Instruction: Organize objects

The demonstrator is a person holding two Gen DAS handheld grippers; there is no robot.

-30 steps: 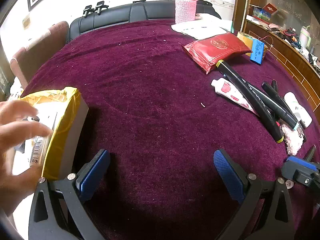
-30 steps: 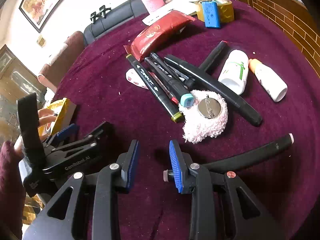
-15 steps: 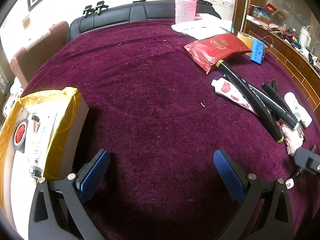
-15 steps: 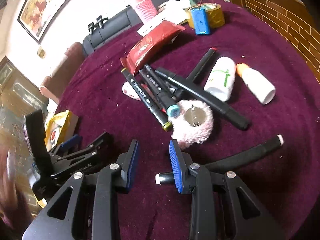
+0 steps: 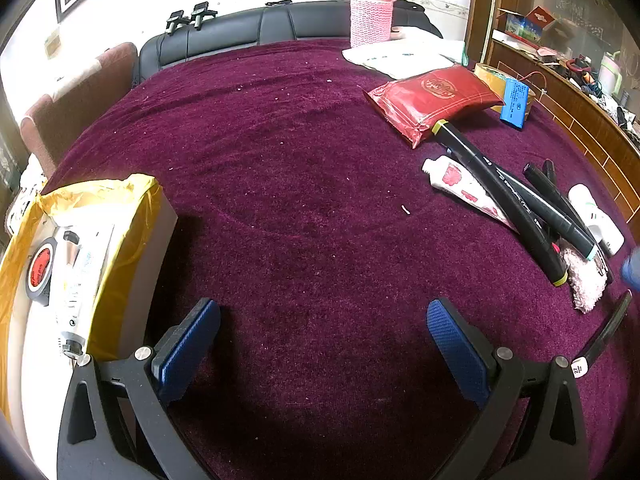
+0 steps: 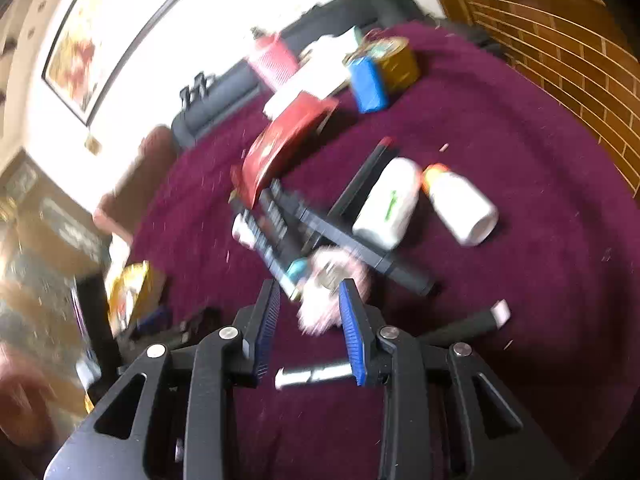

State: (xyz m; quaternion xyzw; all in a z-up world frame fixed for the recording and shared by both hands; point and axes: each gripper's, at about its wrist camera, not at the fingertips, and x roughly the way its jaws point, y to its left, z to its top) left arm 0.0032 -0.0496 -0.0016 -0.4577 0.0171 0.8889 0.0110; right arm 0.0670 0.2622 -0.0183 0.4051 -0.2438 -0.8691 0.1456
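A pile of black markers (image 5: pixel 516 200) lies on the purple cloth at the right, beside a tube (image 5: pixel 464 188), a red pouch (image 5: pixel 432 98) and a pink fluffy pad (image 5: pixel 584 280). My left gripper (image 5: pixel 324 338) is open and empty over bare cloth. A yellow-taped box (image 5: pixel 120 248) at the left holds a tape roll and a tube. In the blurred right wrist view my right gripper (image 6: pixel 308 300) is open, its jaws just in front of the pink pad (image 6: pixel 324 292). One black marker (image 6: pixel 460 326) lies under its right finger.
Two white bottles (image 6: pixel 386 204) (image 6: pixel 460 206) lie right of the markers. A blue battery pack (image 5: pixel 516 102) leans on a tape roll at the far right. A pink-sleeved bottle (image 5: pixel 372 12) and white papers (image 5: pixel 396 58) are at the far edge. Wooden wall panelling runs along the right.
The hand left the box a second ago. My right gripper has swung forward towards the pink pad and opened wider. The left gripper has not moved.
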